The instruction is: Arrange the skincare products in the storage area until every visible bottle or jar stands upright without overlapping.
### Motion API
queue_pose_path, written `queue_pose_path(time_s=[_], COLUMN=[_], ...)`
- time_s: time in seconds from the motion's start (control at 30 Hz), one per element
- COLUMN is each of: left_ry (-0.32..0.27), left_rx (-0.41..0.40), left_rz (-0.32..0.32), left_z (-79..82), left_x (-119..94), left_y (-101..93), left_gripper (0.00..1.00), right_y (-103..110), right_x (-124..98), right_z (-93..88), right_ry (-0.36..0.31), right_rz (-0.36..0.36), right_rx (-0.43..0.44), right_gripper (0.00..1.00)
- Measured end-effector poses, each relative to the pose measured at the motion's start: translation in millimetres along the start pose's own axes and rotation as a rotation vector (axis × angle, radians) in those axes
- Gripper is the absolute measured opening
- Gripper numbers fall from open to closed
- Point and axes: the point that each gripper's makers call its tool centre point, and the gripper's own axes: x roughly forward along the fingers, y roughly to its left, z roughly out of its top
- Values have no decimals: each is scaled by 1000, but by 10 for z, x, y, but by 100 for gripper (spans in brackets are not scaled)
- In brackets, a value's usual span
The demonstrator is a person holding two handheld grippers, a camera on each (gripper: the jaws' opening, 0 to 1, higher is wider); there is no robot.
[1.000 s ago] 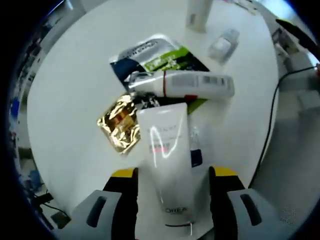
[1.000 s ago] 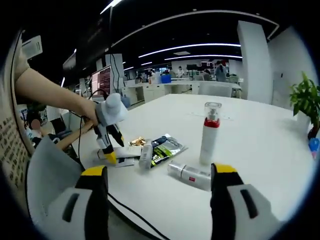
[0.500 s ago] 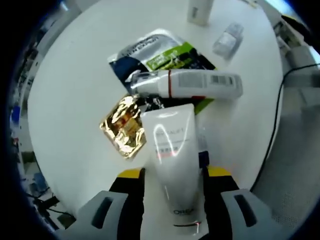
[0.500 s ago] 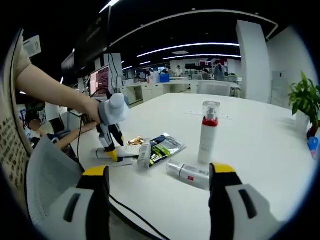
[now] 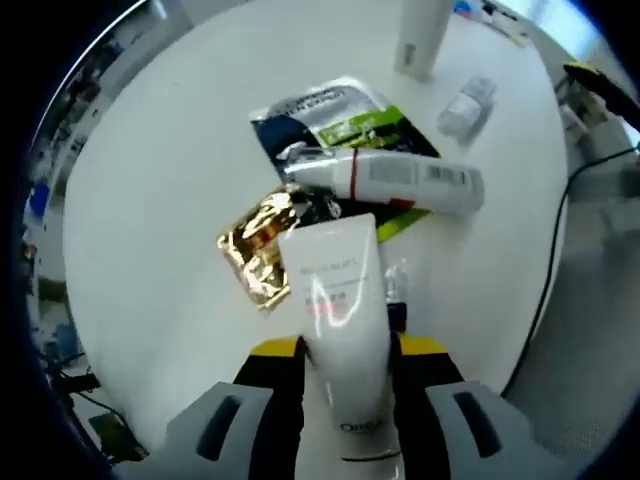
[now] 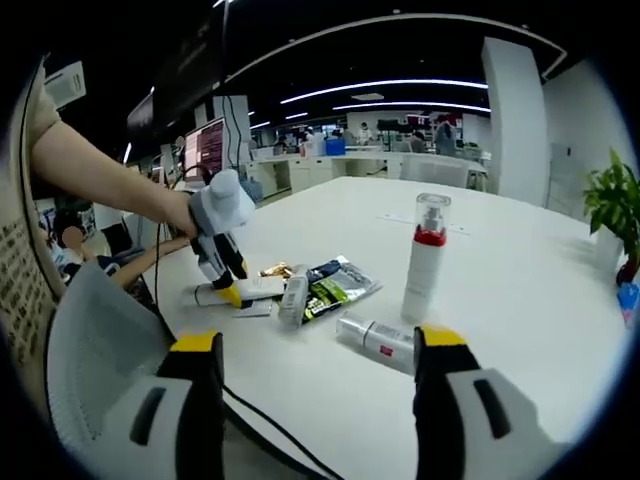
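in the left gripper view the left gripper (image 5: 345,352) has its two yellow-tipped jaws pressed against the sides of a white squeeze tube (image 5: 339,305), clamped on it near its capped end. the tube lies flat on the white table (image 5: 150,200), with its flat crimped end pointing away from the camera. just beside the tube's far end sits a crumpled gold foil sachet (image 5: 258,245), touching or nearly touching it on the left. past that lies a white spray bottle with a red band (image 5: 390,180), on its side, resting across a dark and green sachet (image 5: 335,120) that lies flat beneath it. further off, a small clear bottle (image 5: 466,104) lies on its side, apart from the pile, and a white bottle (image 5: 419,40) stands upright near the top edge. a black cable (image 5: 548,250) runs along the table's right edge.

in the right gripper view the right gripper (image 6: 312,400) hovers above the table edge with its jaws wide apart and nothing between them. just beyond them lies a small white bottle with a red label (image 6: 380,343) on its side. further back, a tall white bottle with a red collar and clear cap (image 6: 425,260) stands upright. to the left, a person's hand (image 6: 180,212) holds the left gripper down on the tube beside the sachets.
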Motion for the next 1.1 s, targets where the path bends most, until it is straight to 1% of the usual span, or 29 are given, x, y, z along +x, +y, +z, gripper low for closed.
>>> queue_pose_path(time_s=[0.1,0.17,0.27,0.43,0.57,0.63,0.73,0.77,0.97,1.1], left_ry=[-28,-35,-37,-65,-110,-145,-203,-208,-293,-330], left_rx=[-49,-72,-65,-33,-12,-10,-27,-29,-43,-45], left_rz=[4,6,5,14,26,33,45,46,69,76], left_z=[0,-16,-50,-65,-54,-39,-11,-10,24,48], left_x=[-7,-19,-60,-145,-204,-246,-333,-342,-498,-580], left_y=[24,31,17,-25,-50,-66,-89,-91,-131,-175], left_gripper=[30,29,29,29,29,29,29,29,29,29], right_y=[12,8,-5,5,29,37,45,45,68,69], right_x=[-3,-6,-12,-9,-4,-3,-2,-2,-2,-2], right_z=[-5,-3,0,2,-1,-1,-7,-7,-8,-15], right_ry=[3,1,-3,-4,0,2,5,6,9,10], right_rz=[4,4,0,4,13,15,20,20,28,30], right_rx=[-5,-1,6,5,-3,-5,-6,-7,-16,-14], right_gripper=[78,78,78,78,77,77,77,77,75,74])
